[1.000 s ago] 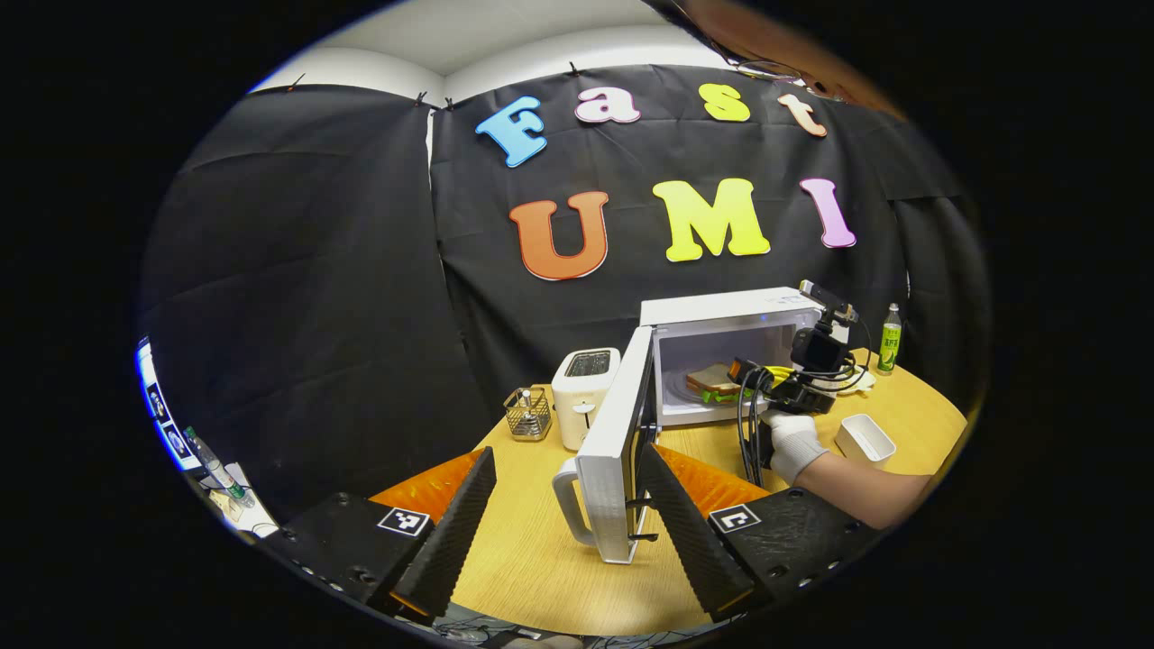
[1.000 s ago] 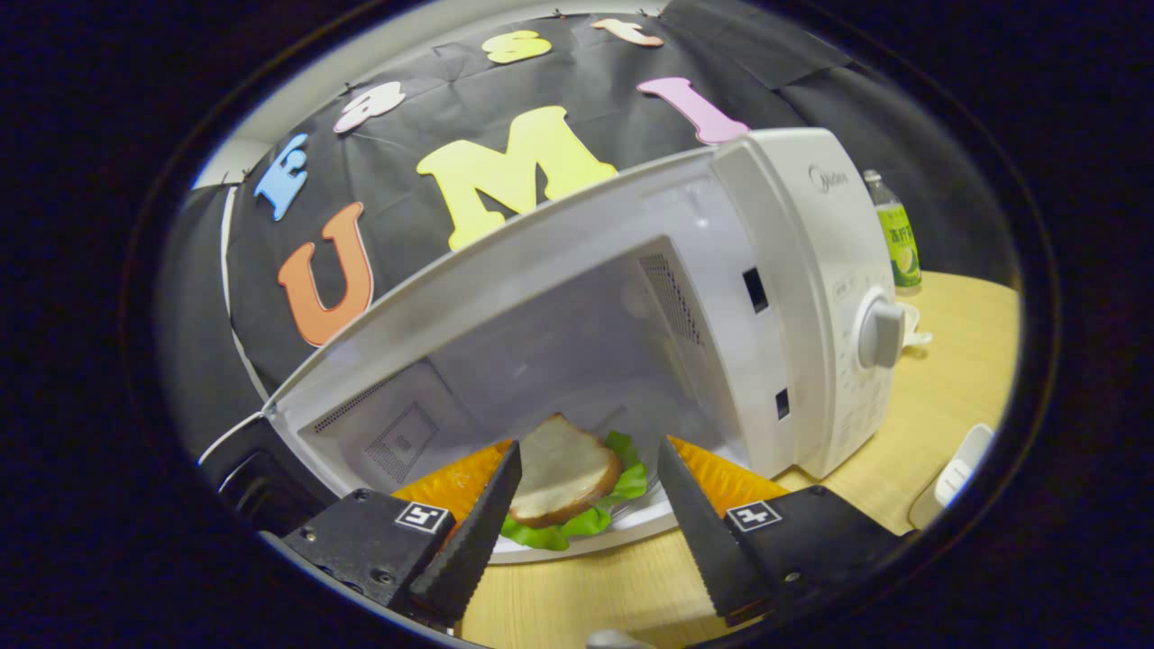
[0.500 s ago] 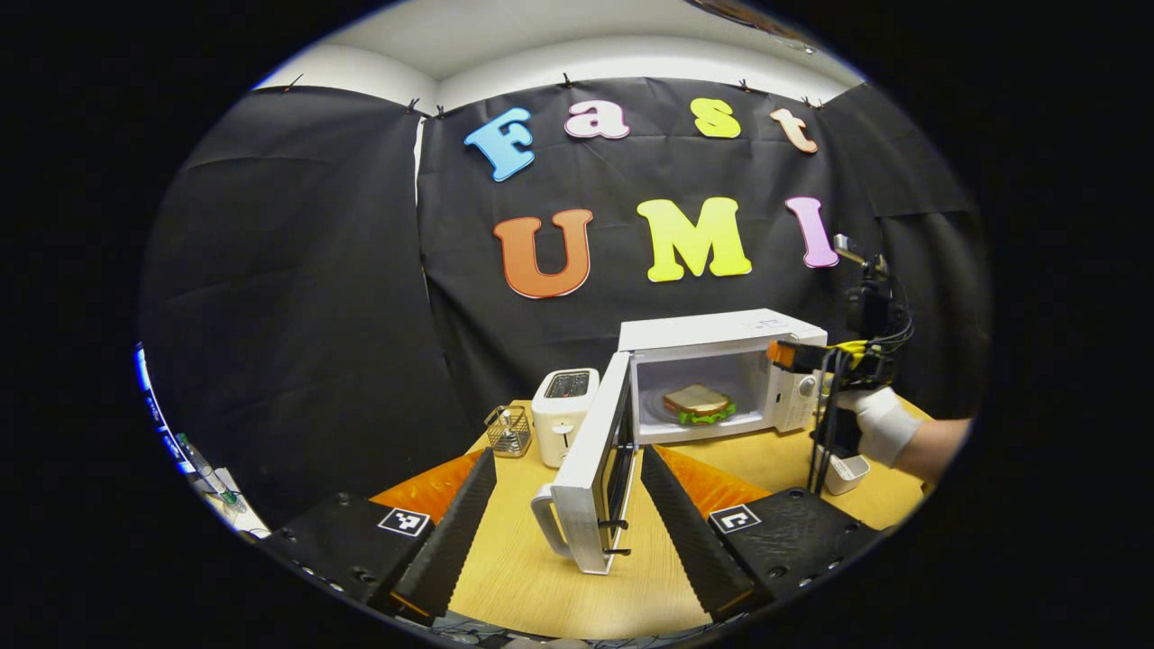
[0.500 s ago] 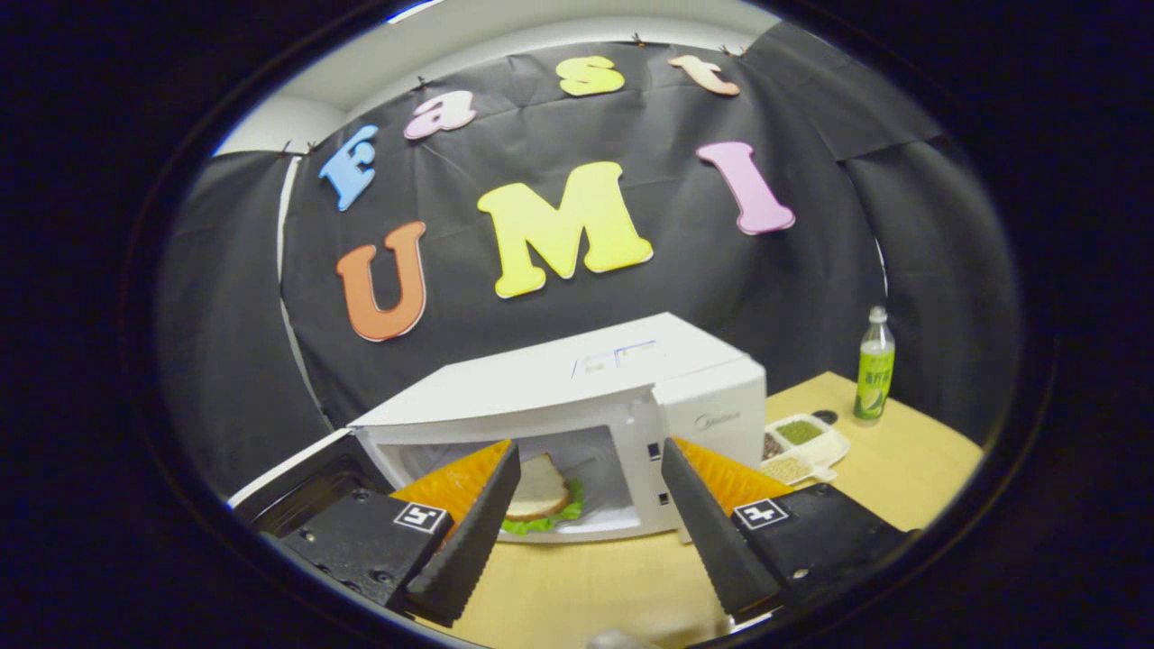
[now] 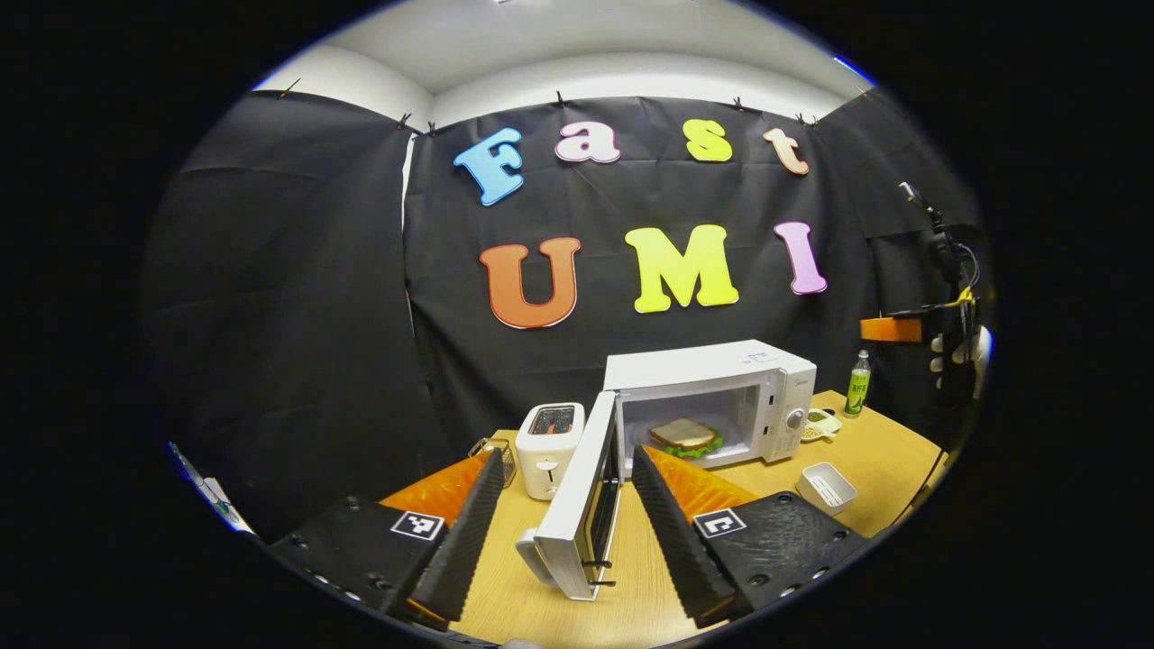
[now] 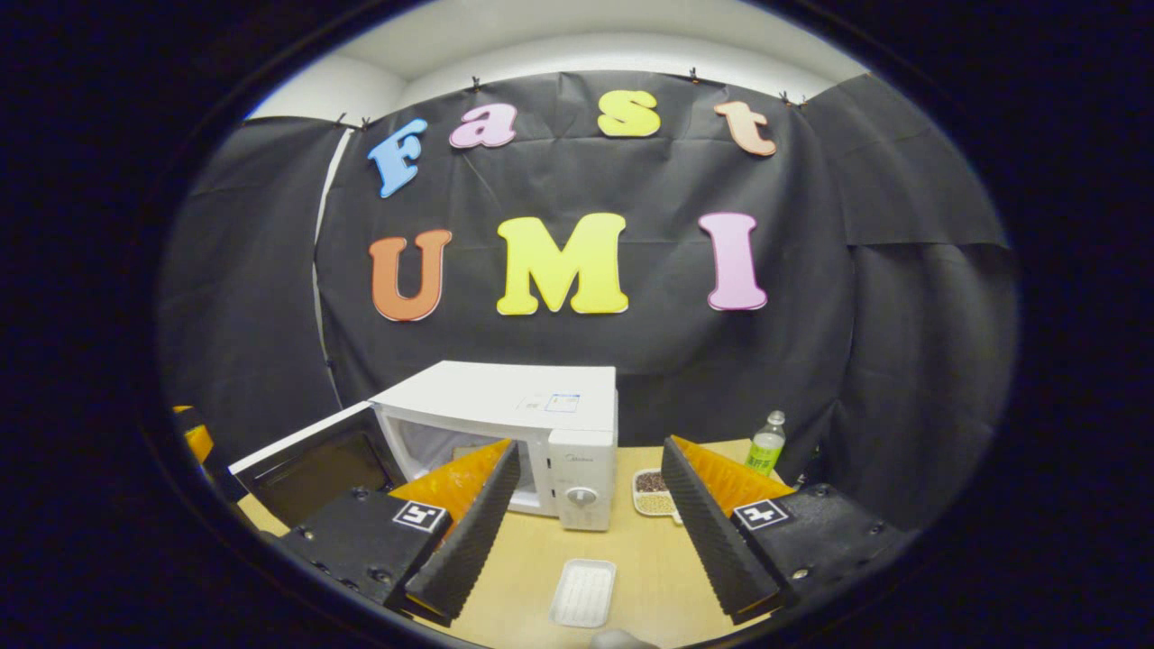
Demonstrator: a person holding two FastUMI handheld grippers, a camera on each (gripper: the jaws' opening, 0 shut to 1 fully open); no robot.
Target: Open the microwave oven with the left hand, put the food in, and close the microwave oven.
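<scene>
Both claws, left claw (image 5: pixel 563 523) and right claw (image 6: pixel 586 527), are held wide over the pale wooden counter (image 5: pixel 865 451); lower centre, the white boxy microwave oven (image 5: pixel 712 397) is seen open-doored, toast-and-lettuce sandwich (image 5: pixel 685 436) inside.

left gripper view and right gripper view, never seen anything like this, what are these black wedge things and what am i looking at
The black wedges are the two fingers of a handheld gripper; a person holds one in each hand, and a camera rides on each, looking along the fingers. In the left gripper view, the left gripper is open and holds nothing. In the right gripper view, the right gripper is open and empty too. On the wooden table stands a white microwave oven with its door swung open and a sandwich inside. Beside it are a white toaster, a green bottle, a small white tray and a dish of grains.
</scene>
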